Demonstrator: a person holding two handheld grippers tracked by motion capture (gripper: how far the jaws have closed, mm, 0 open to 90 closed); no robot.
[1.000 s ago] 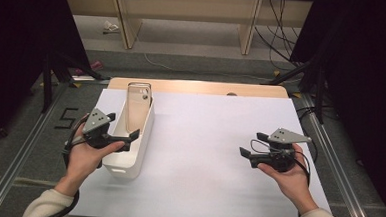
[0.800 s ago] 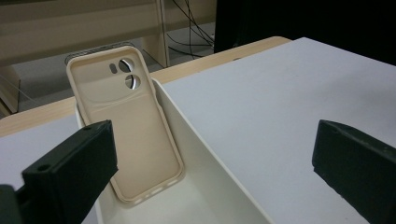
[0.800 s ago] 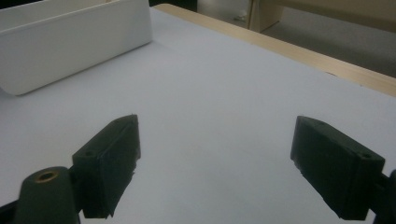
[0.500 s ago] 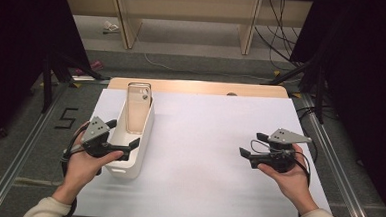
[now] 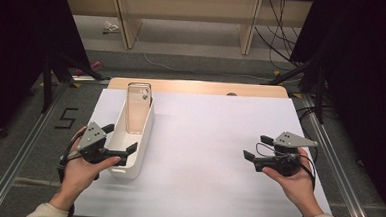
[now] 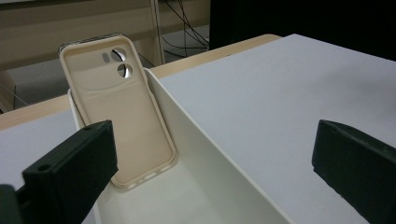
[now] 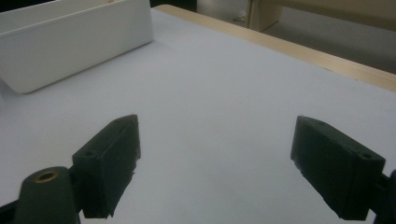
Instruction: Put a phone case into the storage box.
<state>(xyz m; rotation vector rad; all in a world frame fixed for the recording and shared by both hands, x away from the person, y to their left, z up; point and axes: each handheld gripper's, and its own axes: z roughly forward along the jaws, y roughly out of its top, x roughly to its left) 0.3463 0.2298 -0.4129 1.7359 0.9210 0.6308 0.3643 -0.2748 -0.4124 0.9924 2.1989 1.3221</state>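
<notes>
A long white bin (image 5: 138,135) lies on the left of the white table sheet (image 5: 204,134). A beige phone case (image 5: 138,108) stands in its far end, leaning back, with its camera cut-outs at the top. My left gripper (image 5: 122,137) is open over the bin's near end. In the left gripper view, one jaw sits over the bin's inside and the other over the sheet. The phone case (image 6: 122,109) and the bin's wall (image 6: 210,149) lie ahead of them. My right gripper (image 5: 254,147) is open and empty, low over the sheet at the right.
The table's wooden back edge (image 5: 197,87) shows beyond the sheet. In the right gripper view the open right gripper (image 7: 217,126) faces bare sheet, with the white bin (image 7: 74,42) far off at upper left. Metal rails and dark stands flank the table.
My left gripper has drawn back a little toward the near end of the bin, still open. The right gripper has stayed put.
</notes>
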